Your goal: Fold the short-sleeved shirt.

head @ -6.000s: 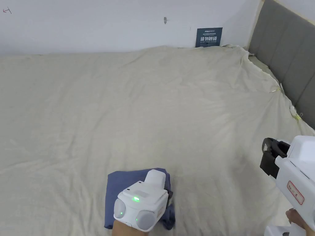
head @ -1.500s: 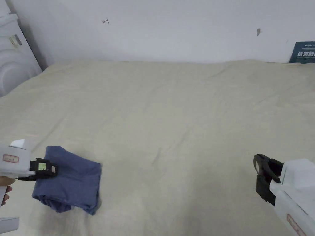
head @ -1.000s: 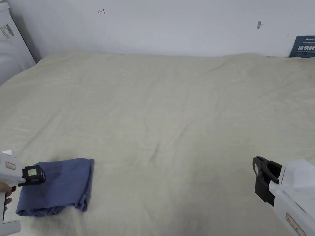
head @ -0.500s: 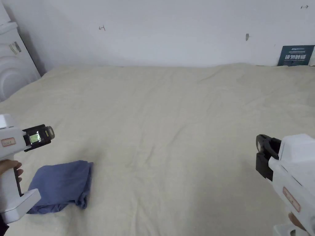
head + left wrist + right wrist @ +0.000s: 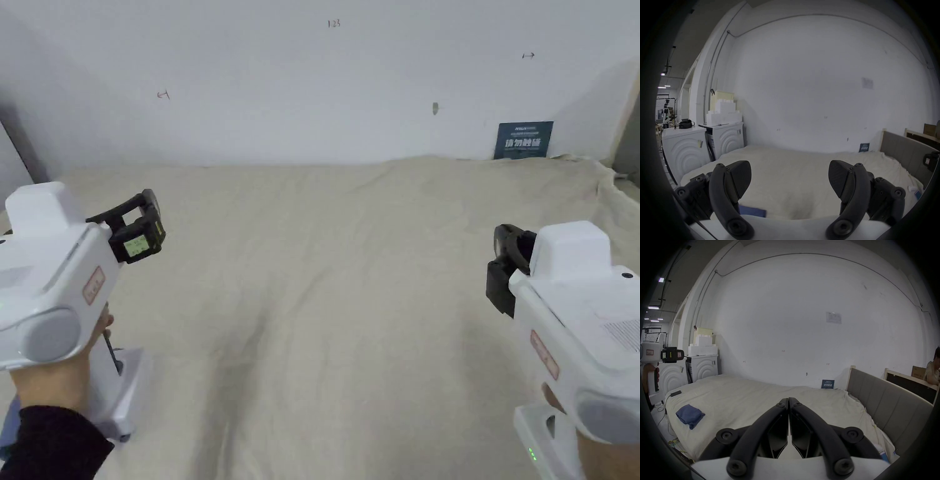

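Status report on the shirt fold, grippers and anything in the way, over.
Left gripper open, empty, raised above the bed. Right gripper shut, empty. Blue shirt lying folded near the bed's left edge, untouched. Nothing in the way.

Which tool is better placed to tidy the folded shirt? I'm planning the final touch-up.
Probably the left tool: its jaws stand open and the folded blue shirt lies just below it. The right tool is shut, farther across the bed.

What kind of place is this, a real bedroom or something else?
Probably a mock bedroom inside a workshop or lab, not a home. A bed with a grey headboard stands against a bare white wall, two washing machines stand beside it, and an industrial hall with ceiling lights opens behind.
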